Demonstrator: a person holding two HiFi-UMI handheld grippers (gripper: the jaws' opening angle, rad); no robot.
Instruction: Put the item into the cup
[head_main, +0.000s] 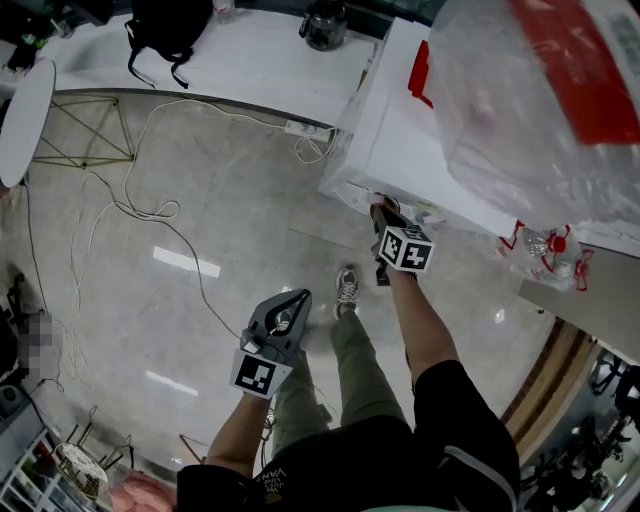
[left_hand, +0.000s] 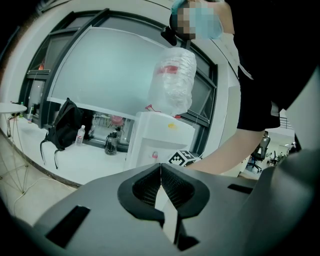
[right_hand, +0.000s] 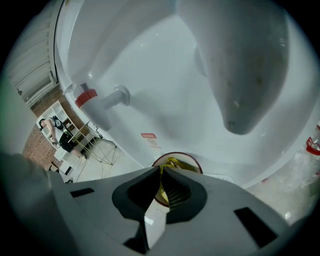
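Observation:
A cup (right_hand: 176, 161) with a dark red rim stands in the recess of a white water dispenser (head_main: 400, 130), below its red-collared tap (right_hand: 100, 100). A yellow item (right_hand: 173, 164) lies inside the cup, and a strip of it runs up between the jaws of my right gripper (right_hand: 161, 175), which is shut on it just above the rim. In the head view the right gripper (head_main: 384, 218) reaches into the dispenser front and hides the cup. My left gripper (head_main: 296, 300) hangs low over the floor, away from the dispenser. Its jaws (left_hand: 160, 167) are shut with nothing between them.
A large water bottle (head_main: 540, 100) tops the dispenser. A plastic bag with bottles (head_main: 545, 250) lies to its right. Cables (head_main: 150, 210) and a power strip (head_main: 300, 128) trail over the tiled floor. A black backpack (head_main: 165, 30) sits on a white counter, with a round white table (head_main: 25, 120) at the left.

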